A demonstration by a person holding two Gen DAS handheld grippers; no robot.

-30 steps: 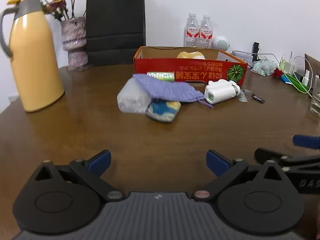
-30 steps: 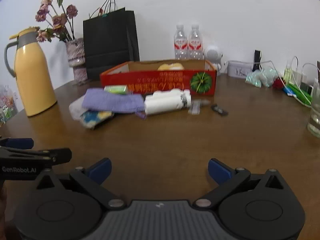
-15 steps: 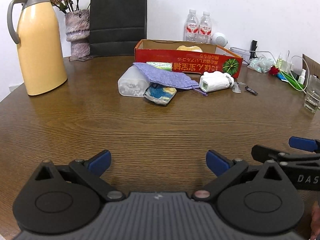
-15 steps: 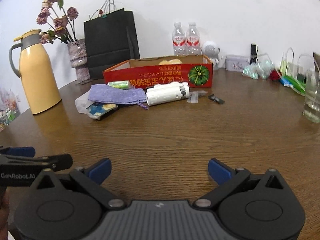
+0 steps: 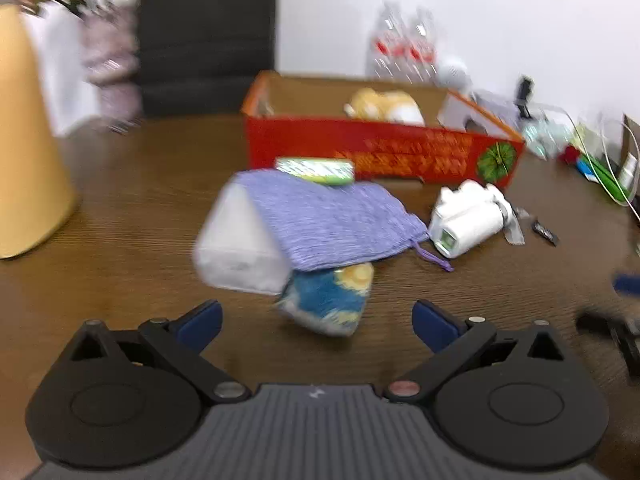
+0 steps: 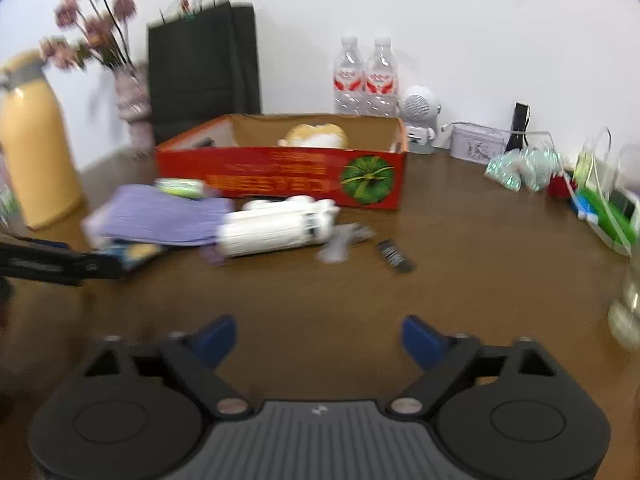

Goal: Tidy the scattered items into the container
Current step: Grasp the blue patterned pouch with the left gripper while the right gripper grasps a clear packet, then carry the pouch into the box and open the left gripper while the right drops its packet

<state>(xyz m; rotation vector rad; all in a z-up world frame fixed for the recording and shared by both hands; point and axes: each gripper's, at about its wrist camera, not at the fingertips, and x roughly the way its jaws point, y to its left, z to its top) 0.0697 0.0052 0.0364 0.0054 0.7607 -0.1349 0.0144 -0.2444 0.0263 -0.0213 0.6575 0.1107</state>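
Left wrist view, blurred: the left gripper (image 5: 316, 318) is spread wide, its blue-tipped fingers (image 5: 200, 320) holding nothing above the brown wooden table (image 5: 120, 208). Just ahead, between the fingertips, lies a small blue and yellow packet (image 5: 328, 300). A lilac knitted drawstring pouch (image 5: 324, 224) drapes over it and over a frosted translucent plastic box (image 5: 236, 252) ahead and slightly left. A green and white tube (image 5: 316, 170) sits at the pouch's far edge. Ahead and to the right lies a white plastic handheld device (image 5: 470, 222), with a clear wrapper (image 5: 516, 232) and a small black clip (image 5: 545, 233) further right. Beyond these stands the open red cardboard box (image 5: 380, 152), with a cream and orange soft toy (image 5: 384, 106) inside. A yellow thermos jug (image 5: 28, 152) stands far left. Part of the right gripper (image 5: 624, 304) shows at the right edge.

Right wrist view: the right gripper (image 6: 318, 338) is likewise wide open and empty. The red box (image 6: 280, 176) sits straight ahead, well apart from it. In front of the box lie the white device (image 6: 280, 228), with the pouch (image 6: 164, 220) to its left and the wrapper (image 6: 344, 242) and black clip (image 6: 394, 256) to its right. The left gripper (image 6: 56, 264) enters at left. Behind are a black paper bag (image 6: 204, 64) and two clear water bottles (image 6: 366, 78).
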